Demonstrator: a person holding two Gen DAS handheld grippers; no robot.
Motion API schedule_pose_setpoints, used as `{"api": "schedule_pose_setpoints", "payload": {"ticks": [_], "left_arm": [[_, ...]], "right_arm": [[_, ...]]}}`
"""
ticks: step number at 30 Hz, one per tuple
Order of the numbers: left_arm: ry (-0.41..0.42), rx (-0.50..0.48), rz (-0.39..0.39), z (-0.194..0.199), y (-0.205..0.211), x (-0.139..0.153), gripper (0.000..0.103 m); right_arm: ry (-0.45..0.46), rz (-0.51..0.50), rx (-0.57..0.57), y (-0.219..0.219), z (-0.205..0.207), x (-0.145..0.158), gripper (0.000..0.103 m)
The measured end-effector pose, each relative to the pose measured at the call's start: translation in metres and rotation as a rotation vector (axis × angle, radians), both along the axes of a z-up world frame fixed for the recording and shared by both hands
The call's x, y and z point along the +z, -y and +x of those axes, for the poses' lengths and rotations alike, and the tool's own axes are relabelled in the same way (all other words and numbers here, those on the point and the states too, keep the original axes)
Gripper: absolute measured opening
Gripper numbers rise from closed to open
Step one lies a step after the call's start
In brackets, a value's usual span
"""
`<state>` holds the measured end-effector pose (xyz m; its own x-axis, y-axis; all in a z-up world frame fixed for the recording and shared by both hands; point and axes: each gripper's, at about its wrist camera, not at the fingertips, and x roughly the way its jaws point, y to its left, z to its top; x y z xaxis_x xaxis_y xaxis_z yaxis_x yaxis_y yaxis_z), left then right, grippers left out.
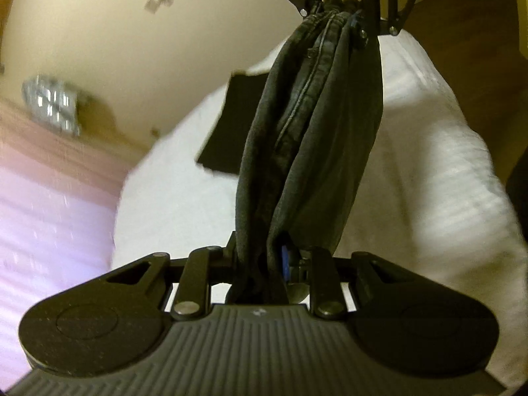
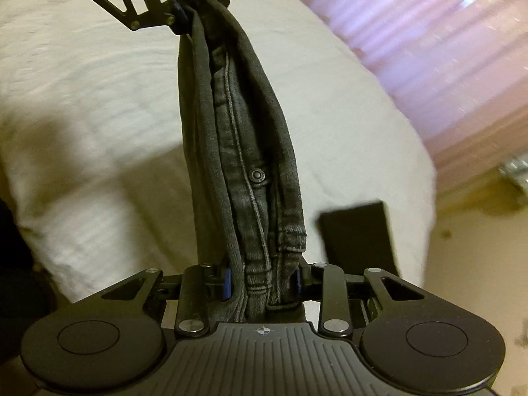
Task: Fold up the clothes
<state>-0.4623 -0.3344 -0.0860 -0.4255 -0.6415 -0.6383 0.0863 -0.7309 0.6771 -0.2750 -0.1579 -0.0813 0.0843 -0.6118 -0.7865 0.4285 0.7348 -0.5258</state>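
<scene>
Dark grey jeans [image 1: 310, 125] hang stretched in the air between my two grippers, above a white bed [image 1: 429, 151]. My left gripper [image 1: 264, 264] is shut on one end of the bunched denim. My right gripper [image 2: 264, 280] is shut on the other end, near the waistband seams and a metal button [image 2: 257, 175]. In the left wrist view the right gripper [image 1: 336, 3] shows at the top, clamped on the jeans. In the right wrist view the left gripper [image 2: 184, 3] shows at the top, and the jeans [image 2: 244, 125] run between the two.
A black folded garment [image 1: 227, 125] lies flat on the bed near its edge; it also shows in the right wrist view [image 2: 356, 234]. The white bed [image 2: 82, 99] fills the area below. Pink curtains [image 2: 429, 33] and beige floor [image 2: 478, 280] lie beyond the bed.
</scene>
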Motion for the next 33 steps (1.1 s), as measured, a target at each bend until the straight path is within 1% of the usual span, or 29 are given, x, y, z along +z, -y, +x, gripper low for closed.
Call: {"api": "schedule_pose_setpoints", "payload": {"ticks": [5,9,13,16,18,19,20,21,23,25,26,27,28,30,32,33], "left_arm": [[-0.039,-0.077,-0.061,-0.063,0.051,0.011,0.021],[-0.056,-0.100,-0.098,-0.128,0.102,0.013,0.021],[-0.065,-0.060,-0.151,-0.200,0.172,0.010,0.021],[-0.069,-0.020,-0.204,-0.246,0.223,0.004,0.021],[-0.069,0.001,-0.260,-0.267,0.250,-0.009,0.021],[-0.070,0.008,-0.285,-0.276,0.262,-0.021,0.021],[-0.072,0.014,-0.300,-0.282,0.273,-0.036,0.020],[-0.072,0.021,-0.296,-0.289,0.282,-0.056,0.019],[-0.040,0.042,-0.219,-0.301,0.295,-0.113,0.019],[0.042,0.050,-0.114,-0.310,0.297,-0.179,0.018],[0.085,0.026,-0.079,-0.313,0.294,-0.205,0.017],[0.127,-0.003,-0.047,-0.315,0.291,-0.230,0.017],[0.141,-0.003,-0.047,-0.314,0.287,-0.245,0.017],[0.110,0.019,-0.046,-0.308,0.287,-0.249,0.017],[0.111,-0.010,-0.059,-0.307,0.288,-0.245,0.017],[0.123,-0.027,-0.070,-0.310,0.290,-0.242,0.016]], "right_arm": [[-0.025,-0.054,-0.109,0.032,-0.043,0.027,0.031],[-0.050,-0.096,-0.139,0.082,-0.089,0.041,0.031],[-0.076,-0.139,-0.113,0.153,-0.146,0.051,0.031],[-0.094,-0.192,-0.090,0.221,-0.192,0.055,0.031],[-0.108,-0.249,-0.081,0.253,-0.215,0.051,0.032],[-0.115,-0.280,-0.076,0.267,-0.224,0.049,0.032],[-0.111,-0.284,-0.077,0.274,-0.230,0.026,0.032],[-0.106,-0.287,-0.079,0.280,-0.235,0.004,0.032],[-0.098,-0.293,-0.083,0.293,-0.246,-0.041,0.033],[-0.089,-0.299,-0.087,0.307,-0.256,-0.087,0.033],[-0.088,-0.240,-0.092,0.312,-0.254,-0.119,0.033],[-0.088,-0.157,-0.096,0.315,-0.255,-0.151,0.033],[-0.086,-0.130,-0.091,0.311,-0.252,-0.165,0.033],[-0.082,-0.075,-0.081,0.305,-0.246,-0.195,0.033],[-0.052,-0.086,-0.084,0.295,-0.247,-0.192,0.033],[-0.055,-0.083,-0.075,0.296,-0.250,-0.187,0.033]]}}
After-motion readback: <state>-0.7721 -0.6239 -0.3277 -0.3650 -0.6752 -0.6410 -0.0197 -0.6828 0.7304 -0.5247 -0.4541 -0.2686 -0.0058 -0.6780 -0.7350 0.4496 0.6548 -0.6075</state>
